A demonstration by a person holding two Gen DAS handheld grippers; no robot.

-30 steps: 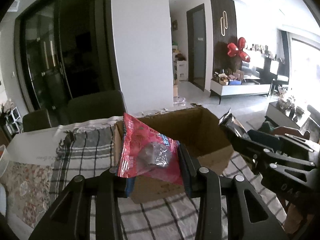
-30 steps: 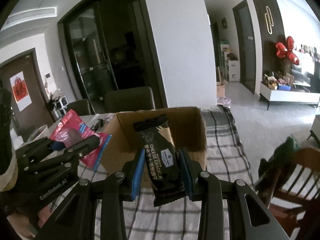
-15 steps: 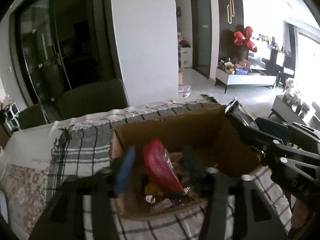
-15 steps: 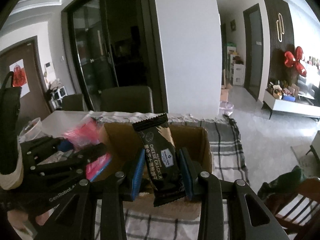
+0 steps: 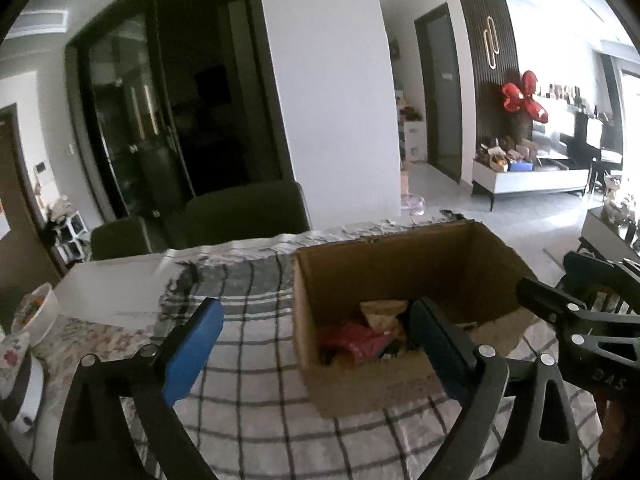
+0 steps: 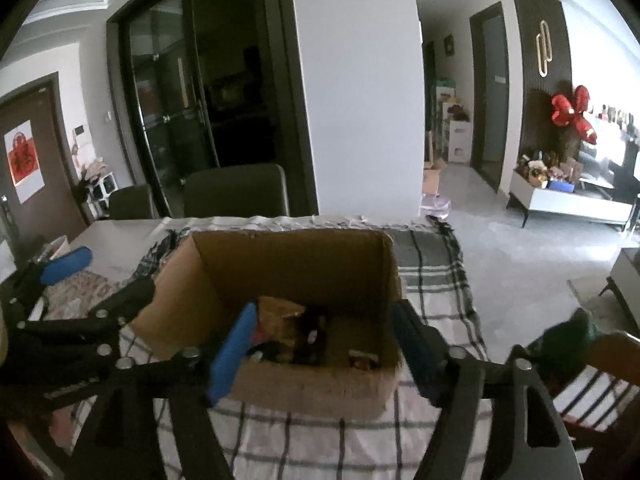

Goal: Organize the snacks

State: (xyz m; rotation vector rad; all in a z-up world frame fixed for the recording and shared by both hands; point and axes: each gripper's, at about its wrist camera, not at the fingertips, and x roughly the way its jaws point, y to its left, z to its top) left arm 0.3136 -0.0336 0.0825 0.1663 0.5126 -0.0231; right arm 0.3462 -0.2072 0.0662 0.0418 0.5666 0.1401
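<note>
An open cardboard box (image 5: pixel 400 264) stands on a checked tablecloth; it also shows in the right wrist view (image 6: pixel 288 264). Several snack packets lie inside, among them a red packet (image 5: pixel 356 338) and an orange-brown one (image 6: pixel 280 312). My left gripper (image 5: pixel 316 336) is open and empty, its jaws wide, at the box's left front corner. My right gripper (image 6: pixel 320 344) is open and empty, its jaws spread across the box's near wall. The dark cracker packet cannot be told apart among the packets in the box.
Two dark chairs (image 5: pixel 244 216) stand behind the table. A white bowl (image 5: pixel 32 316) sits at the table's left edge. A wooden chair with green cloth (image 6: pixel 580 344) stands at the right. The checked tablecloth (image 6: pixel 436 280) covers the table around the box.
My left gripper let go of the red packet and my right let go of the black cracker packet; both dropped into the box. Both grippers opened wide and drew back a little.
</note>
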